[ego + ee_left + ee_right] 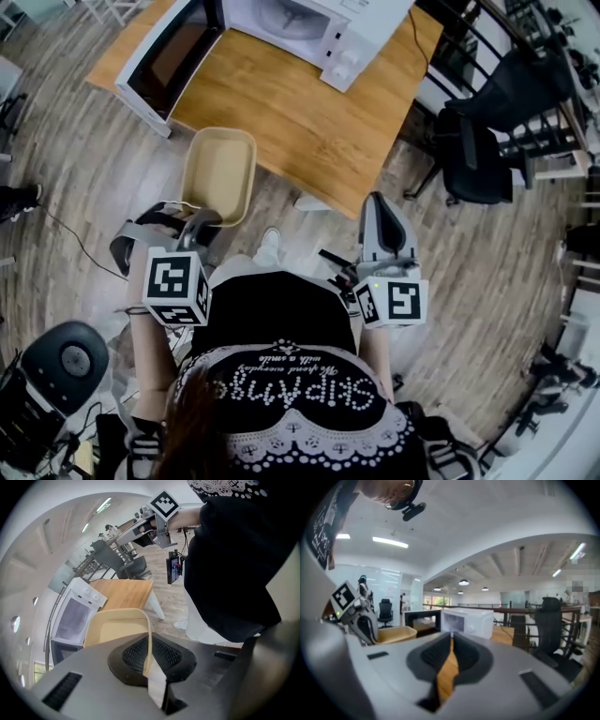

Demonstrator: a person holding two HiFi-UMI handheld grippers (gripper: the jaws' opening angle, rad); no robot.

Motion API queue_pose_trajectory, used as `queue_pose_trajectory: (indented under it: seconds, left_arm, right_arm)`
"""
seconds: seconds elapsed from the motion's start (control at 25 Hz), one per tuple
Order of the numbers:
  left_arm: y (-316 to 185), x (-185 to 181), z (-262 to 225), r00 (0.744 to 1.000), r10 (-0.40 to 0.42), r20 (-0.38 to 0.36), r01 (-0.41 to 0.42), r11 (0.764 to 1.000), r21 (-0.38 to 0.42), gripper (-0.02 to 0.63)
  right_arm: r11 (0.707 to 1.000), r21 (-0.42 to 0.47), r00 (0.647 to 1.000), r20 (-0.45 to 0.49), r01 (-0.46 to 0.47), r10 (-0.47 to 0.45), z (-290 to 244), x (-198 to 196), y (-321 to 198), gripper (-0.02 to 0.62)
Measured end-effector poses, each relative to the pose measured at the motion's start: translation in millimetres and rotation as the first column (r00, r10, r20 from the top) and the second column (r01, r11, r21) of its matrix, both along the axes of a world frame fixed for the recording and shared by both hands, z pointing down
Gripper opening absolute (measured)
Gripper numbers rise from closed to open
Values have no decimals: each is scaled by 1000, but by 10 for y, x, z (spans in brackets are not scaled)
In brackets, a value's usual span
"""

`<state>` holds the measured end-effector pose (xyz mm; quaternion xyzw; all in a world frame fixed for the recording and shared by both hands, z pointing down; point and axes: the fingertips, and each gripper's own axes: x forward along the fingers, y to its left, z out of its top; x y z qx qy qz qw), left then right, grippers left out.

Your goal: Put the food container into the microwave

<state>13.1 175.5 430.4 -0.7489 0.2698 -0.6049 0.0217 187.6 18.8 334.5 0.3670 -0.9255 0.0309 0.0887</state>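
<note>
The beige food container (220, 173) hangs over the floor just before the wooden table (309, 122). My left gripper (200, 223) is shut on its near rim, and in the left gripper view that thin rim (148, 641) runs between the jaws of the left gripper (150, 660). The white microwave (314, 23) stands on the table's far side with its door (167, 58) swung open to the left. My right gripper (380, 204) is shut and empty, held level at the right and pointing toward the table. The right gripper view shows the right gripper (451, 645), the microwave (468, 620) and the container (396, 633).
Black office chairs (483, 155) stand to the right of the table by a railing. A black round stool (70, 358) is at the lower left, and a thin cable (70, 234) lies on the wood floor. The person's shoe (270, 246) is near the table's corner.
</note>
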Motion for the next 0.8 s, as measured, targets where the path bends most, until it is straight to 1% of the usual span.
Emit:
queue_pose_trajectory:
  seconds: [0.28,0.52,0.8]
  left_arm:
    - [-156,27,-17,1000,-19,1,19,1000,-8,41]
    - [-223,-107,-36,999,-41,9,41,999,-11,41]
    - [-425,-337,27,1000,-27,-9,26,999,-22,41]
  right_arm:
    - [999,-34,1000,1,29,-29,98,-36,-196,40]
    - [997,-64,999,-5,35,-36,162,-134,-292,40]
    - [997,-73,999,-23,21,-22,177,-353,-482,40]
